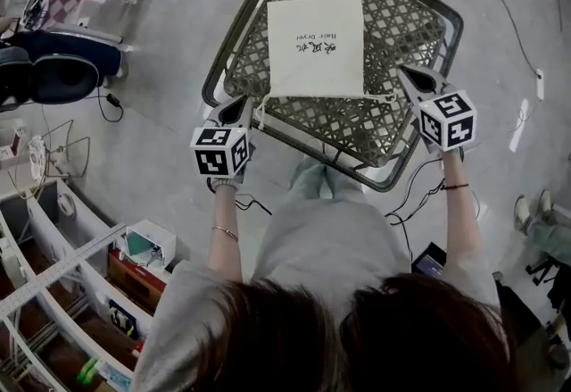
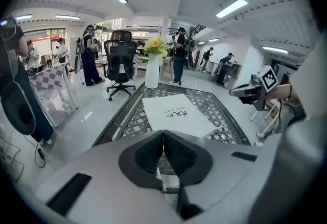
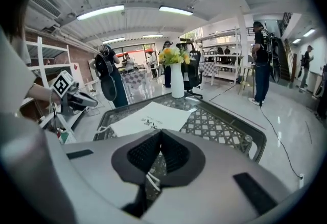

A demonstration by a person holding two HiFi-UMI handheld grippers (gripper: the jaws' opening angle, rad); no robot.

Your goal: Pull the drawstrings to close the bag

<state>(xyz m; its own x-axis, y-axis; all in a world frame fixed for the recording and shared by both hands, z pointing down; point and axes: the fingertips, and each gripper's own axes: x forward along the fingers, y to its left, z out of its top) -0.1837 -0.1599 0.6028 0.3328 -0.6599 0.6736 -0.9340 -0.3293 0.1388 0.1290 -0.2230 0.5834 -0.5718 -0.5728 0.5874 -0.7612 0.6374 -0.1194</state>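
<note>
Head view: flat white fabric bag (image 1: 316, 46) on dark lattice-topped table (image 1: 401, 24), mouth edge nearest, spanning left gripper (image 1: 243, 104) to right gripper (image 1: 406, 76); left gripper view: jaws clamped on left white drawstring (image 2: 161, 182), bag ahead-right; right gripper view: jaws clamped on right white drawstring (image 3: 152, 180), bag ahead-left.

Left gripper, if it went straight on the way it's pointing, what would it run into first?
Most likely the white bag lying flat on the lattice table: its near edge sits just past the left gripper, whose shut jaws seem to pinch a drawstring. Depth is hard to judge.
</note>
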